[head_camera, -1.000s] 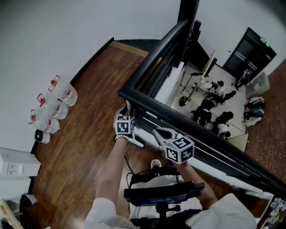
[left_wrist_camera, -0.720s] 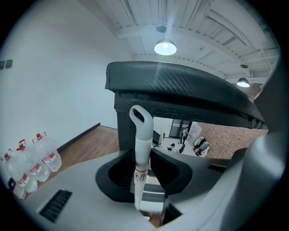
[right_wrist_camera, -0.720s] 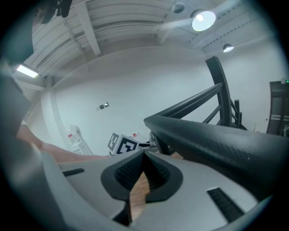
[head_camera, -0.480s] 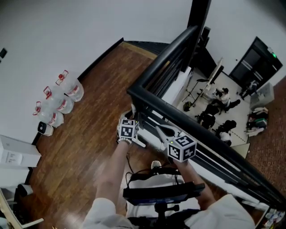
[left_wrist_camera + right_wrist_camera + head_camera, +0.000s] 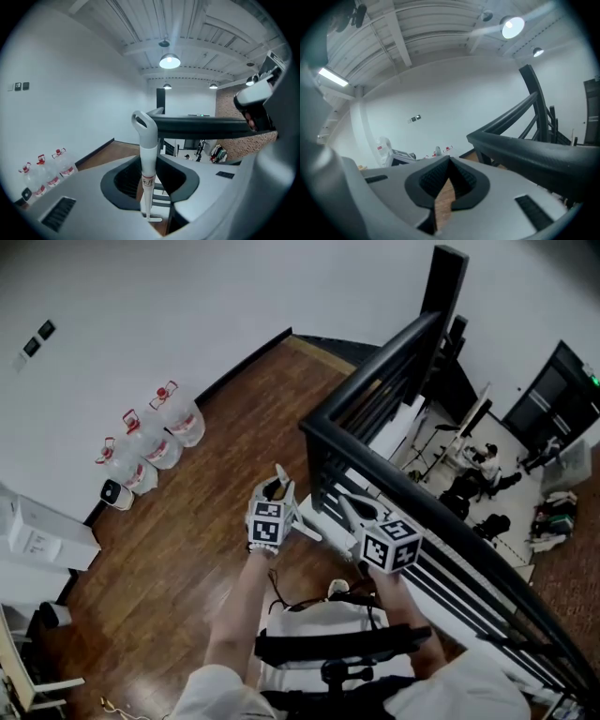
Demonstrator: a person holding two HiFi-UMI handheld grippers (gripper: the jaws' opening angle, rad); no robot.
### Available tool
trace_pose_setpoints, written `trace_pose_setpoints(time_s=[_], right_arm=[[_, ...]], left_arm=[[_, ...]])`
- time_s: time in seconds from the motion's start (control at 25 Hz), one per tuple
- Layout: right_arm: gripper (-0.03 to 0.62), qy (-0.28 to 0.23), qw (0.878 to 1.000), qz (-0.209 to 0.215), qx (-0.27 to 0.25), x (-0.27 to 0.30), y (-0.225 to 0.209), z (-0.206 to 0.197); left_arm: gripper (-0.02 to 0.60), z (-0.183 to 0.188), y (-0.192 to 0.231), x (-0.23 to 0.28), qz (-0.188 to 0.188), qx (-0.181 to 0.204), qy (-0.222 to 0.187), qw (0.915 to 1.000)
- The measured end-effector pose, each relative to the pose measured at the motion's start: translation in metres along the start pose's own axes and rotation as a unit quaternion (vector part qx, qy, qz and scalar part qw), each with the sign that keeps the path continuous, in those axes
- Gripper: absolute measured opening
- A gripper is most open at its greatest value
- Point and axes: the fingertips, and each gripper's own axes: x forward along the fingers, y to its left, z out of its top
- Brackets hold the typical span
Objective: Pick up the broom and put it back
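A white broom handle (image 5: 149,140) with a loop at its top stands upright between my left gripper's jaws in the left gripper view. My left gripper (image 5: 150,164) is shut on it low on the shaft. In the head view the left gripper (image 5: 277,488) is held above the wooden floor, just left of the black railing (image 5: 394,474). My right gripper (image 5: 349,507) hovers beside it, close to the railing. In the right gripper view the right gripper (image 5: 450,161) has its pads together at the tips, with nothing between them. The broom's head is hidden.
The black railing (image 5: 525,145) runs diagonally at my right, with a lower floor and people beyond it. Several water bottles (image 5: 150,442) stand along the white wall at the left. A white box (image 5: 37,535) sits nearer on the wooden floor (image 5: 187,549).
Both grippers have risen. The left one has come up and away from the foot of the railing with the broom handle in it. The view has swung left.
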Motion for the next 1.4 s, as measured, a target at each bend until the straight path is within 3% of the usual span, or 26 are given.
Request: trace_pose_setpoints(time_s=[0.32, 0.6, 1.08, 1.4], right_arm=[[0.011, -0.023, 1.000, 0.001, -0.005, -0.004, 0.029, 0.008], [0.011, -0.034, 0.999, 0.003, -0.013, -0.006, 0.045, 0.013], [0.011, -0.030, 0.999, 0.005, -0.016, -0.005, 0.055, 0.005], [0.011, -0.015, 1.000, 0.002, -0.011, -0.006, 0.050, -0.005]], left_arm=[[0.101, 0.092, -0.006, -0.062, -0.008, 0.014, -0.077, 0.9969], [0.101, 0.129, -0.006, -0.091, -0.009, 0.020, -0.107, 0.9940], [0.101, 0.130, -0.009, -0.103, -0.017, 0.019, -0.109, 0.9937], [0.101, 0.111, -0.009, -0.102, -0.018, 0.014, -0.097, 0.9950]])
